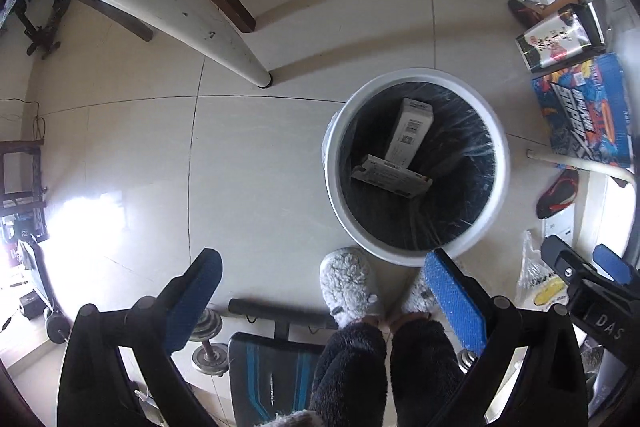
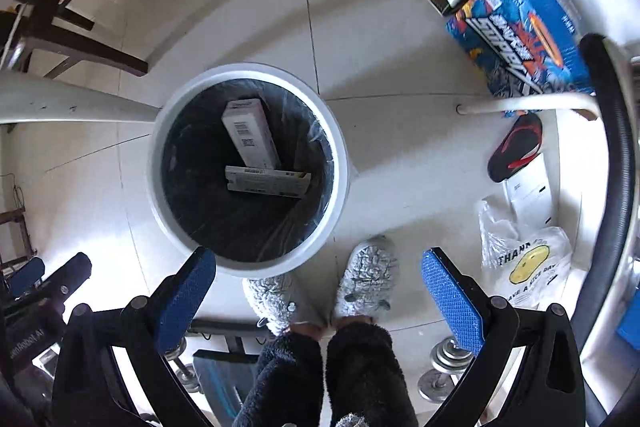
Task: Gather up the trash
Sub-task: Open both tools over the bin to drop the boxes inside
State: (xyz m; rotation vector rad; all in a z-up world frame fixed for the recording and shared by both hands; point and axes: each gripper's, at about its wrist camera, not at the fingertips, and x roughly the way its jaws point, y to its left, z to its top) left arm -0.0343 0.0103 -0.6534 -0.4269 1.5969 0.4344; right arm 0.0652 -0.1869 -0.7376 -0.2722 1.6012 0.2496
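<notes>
two white cardboard boxes [image 2: 256,151] lie inside the round white bin lined with a black bag [image 2: 160,187], one leaning on the other | bin stands on pale floor tiles [image 1: 260,167], just ahead of grey fluffy slippers [image 2: 368,275] | left gripper [image 1: 324,291] jaws wide, nothing between | right gripper [image 2: 320,287] jaws wide, nothing between

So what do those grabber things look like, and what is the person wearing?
Each grabber is black plastic with round bolts. The left gripper and right gripper both have flat fingers faced with bumpy blue pads. One body shows white lettering. The person wears dark fuzzy trousers and fluffy grey slippers.
</notes>
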